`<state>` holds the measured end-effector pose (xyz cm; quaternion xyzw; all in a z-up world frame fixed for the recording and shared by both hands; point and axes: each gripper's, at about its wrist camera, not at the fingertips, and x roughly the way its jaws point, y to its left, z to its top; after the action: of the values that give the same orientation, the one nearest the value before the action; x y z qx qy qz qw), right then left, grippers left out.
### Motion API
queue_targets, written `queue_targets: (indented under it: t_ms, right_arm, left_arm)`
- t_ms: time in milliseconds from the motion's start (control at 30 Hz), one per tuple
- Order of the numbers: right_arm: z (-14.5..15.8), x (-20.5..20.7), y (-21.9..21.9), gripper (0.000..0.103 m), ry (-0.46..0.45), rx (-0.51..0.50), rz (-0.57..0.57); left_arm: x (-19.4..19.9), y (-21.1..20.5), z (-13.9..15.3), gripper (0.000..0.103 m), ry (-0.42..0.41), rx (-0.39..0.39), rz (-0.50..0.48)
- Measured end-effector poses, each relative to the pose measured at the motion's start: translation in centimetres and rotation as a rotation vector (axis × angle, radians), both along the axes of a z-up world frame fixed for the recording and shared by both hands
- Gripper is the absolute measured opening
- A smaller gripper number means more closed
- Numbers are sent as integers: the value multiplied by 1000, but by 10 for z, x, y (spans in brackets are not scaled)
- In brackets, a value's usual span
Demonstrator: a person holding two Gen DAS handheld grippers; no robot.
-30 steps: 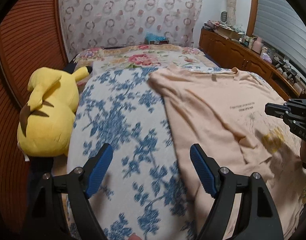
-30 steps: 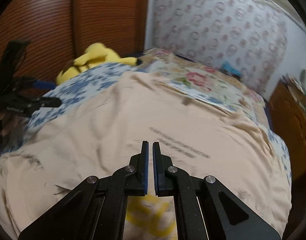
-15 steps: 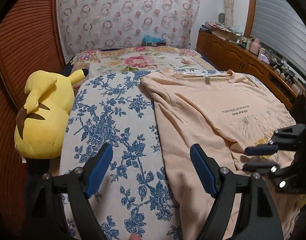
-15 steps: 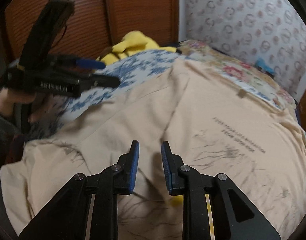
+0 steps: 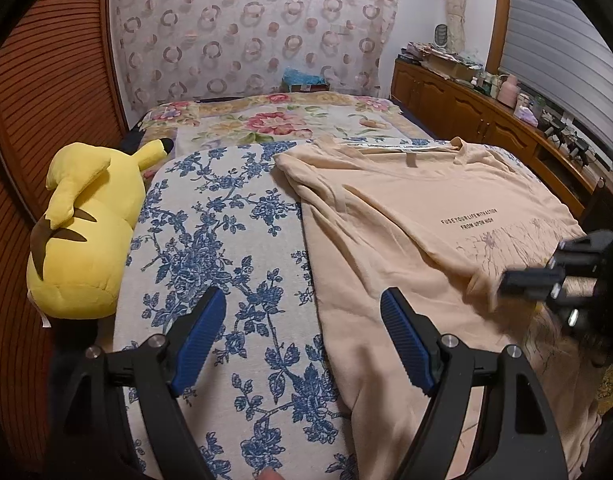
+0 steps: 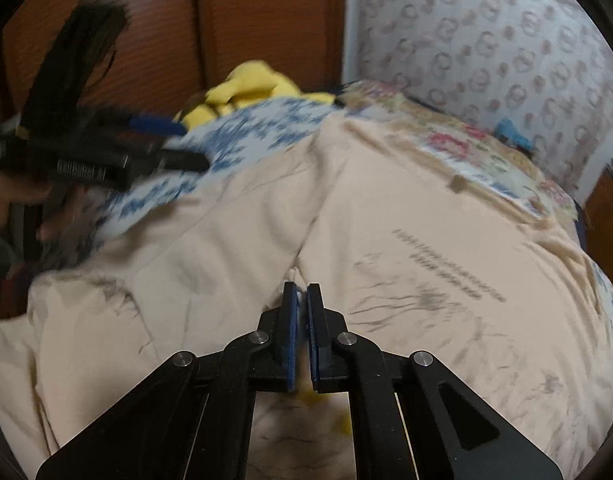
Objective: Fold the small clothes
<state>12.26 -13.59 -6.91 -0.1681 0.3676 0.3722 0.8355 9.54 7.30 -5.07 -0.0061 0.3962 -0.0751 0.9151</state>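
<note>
We see a peach T-shirt spread on the right side of a bed, lying on a white cover with blue flowers. Its collar points toward the far end, where a pink-and-yellow floral blanket begins, and two lines of small black lettering run across its chest above a thin dark drawing. The left side of the shirt is folded in over the body, with a long crease running from far to near.

The left gripper hangs over the near part of the bed with its blue-padded fingers spread wide and nothing between them; below the gap lie the flowered cover and the left edge of the shirt. In the right wrist view it shows at the far left, held by a hand that is only partly visible and blurred.

The right gripper has its jaws pressed together on a pinch of the shirt fabric, just at the near end of the crease (a small ridge of cloth rises between the fingertips). In the left wrist view it enters from the right edge, low over the printed part of the shirt, and is smeared by motion.

A yellow plush toy with black-tipped ears lies along the left edge of the bed, against a brown slatted wall. A low wooden cabinet with clutter on top stands along the right side, and a curtain with a ring pattern hangs at the far end.
</note>
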Motion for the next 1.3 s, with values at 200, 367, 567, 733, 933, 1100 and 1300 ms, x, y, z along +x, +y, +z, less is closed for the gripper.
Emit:
queue_targets:
  t_ms: [200,367,567,733,933,1100,1300]
  right_arm:
    - [17,23,-36,2,-59,4,-151]
    - [14,37,-58,13,-57,-26,-253]
    - [10,41,-88,43,-50,-53,-299]
    - [3,45,-131,44,-38,-80,-349]
    - [-11,47,-170,44,-8,-118,-400]
    - [-11,49,-182,44,19,-75,-416]
    - [-11,49,-184,44,27,-66,-416]
  left_arm:
    - [9,-6,1,80,1,0,-3]
    - [25,-15,2,80,4,4,-14]
    - [60,-22,-2,80,30,-22,-33]
    - [89,-31,-6,72,43,-32,-63]
    - [124,-38,-18,46,83,-6,-59]
    - [140,-36,-25,32,104,-1,-35]
    - [140,-31,-19,4,82,15,-32]
